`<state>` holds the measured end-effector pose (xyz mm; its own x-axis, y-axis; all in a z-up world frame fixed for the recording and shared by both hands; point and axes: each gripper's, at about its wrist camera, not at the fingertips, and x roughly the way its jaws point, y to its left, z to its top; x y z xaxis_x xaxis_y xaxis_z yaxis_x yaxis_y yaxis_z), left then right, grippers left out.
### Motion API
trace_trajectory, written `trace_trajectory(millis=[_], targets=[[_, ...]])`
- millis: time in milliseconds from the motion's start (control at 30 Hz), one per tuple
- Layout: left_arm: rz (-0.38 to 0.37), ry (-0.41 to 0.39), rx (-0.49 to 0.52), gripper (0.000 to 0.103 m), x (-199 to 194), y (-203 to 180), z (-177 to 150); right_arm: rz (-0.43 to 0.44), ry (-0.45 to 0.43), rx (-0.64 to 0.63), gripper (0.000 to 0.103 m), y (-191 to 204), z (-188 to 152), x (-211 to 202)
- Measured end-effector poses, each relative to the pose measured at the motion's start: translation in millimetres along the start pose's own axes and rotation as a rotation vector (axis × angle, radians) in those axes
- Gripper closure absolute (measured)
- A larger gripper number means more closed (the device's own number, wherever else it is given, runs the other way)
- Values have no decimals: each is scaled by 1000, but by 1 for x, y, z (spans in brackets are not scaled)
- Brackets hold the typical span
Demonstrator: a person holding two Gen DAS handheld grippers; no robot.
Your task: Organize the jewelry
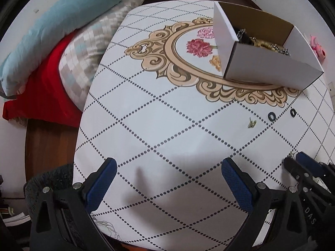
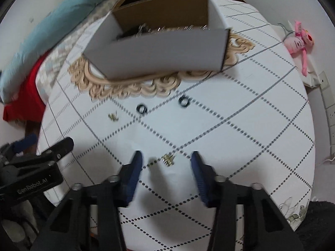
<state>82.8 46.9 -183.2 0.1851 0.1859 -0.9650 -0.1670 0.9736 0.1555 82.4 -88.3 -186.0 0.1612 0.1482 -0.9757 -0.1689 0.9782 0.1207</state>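
- Nearest: left gripper (image 1: 169, 167), blue-padded fingers spread wide over bare tablecloth (image 1: 146, 115), gripping nothing.
- Right gripper (image 2: 166, 159), fingers likewise apart, straddling a small gold earring (image 2: 168, 159) lying on the cloth between the tips; contact not discernible.
- Farther out: a second gold piece (image 2: 113, 117), then two black rings (image 2: 142, 108) and (image 2: 183, 101), well apart from one another.
- Beyond: white cardboard box (image 1: 270, 67) on the ornate floral medallion, holding a tangle of chains and gold jewelry (image 1: 261, 41).
- Farthest: pink plush toy (image 2: 299, 39), past the table edge.
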Motion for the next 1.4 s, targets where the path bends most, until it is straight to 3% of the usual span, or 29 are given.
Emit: trace_trajectory(millis=[67, 100, 367, 567, 700, 800, 867, 1033, 1100, 1400], targets=[[1, 1, 0, 1, 1, -1, -1, -38, -30, -38, 81, 6, -4, 2], [1, 0, 1, 1, 1, -1, 0, -57, -41, -52, 96, 9, -6, 4], [-22, -23, 21, 1, -1, -11, 9, -9, -105, 19, 100, -16, -8, -5], [-116, -42, 58, 3, -2, -42, 22, -25, -144, 108, 100, -53, 0, -22], [-140, -36, 93, 19, 3, -62, 29, -46, -150, 156, 100, -78, 7, -29], [-150, -26, 106, 40, 10, -73, 33, -54, -154, 185, 100, -85, 7, -35], [-147, -22, 115, 67, 14, -77, 35, -54, -155, 197, 100, -91, 9, -38], [-153, -34, 139, 90, 16, -83, 36, -57, -160, 200, 100, -91, 8, -39], [-161, -37, 147, 96, 16, -83, 37, -57, -163, 198, 100, -92, 9, -40], [-197, -71, 153, 97, -1, -86, 38, -46, -184, 192, 100, -88, 14, -49]])
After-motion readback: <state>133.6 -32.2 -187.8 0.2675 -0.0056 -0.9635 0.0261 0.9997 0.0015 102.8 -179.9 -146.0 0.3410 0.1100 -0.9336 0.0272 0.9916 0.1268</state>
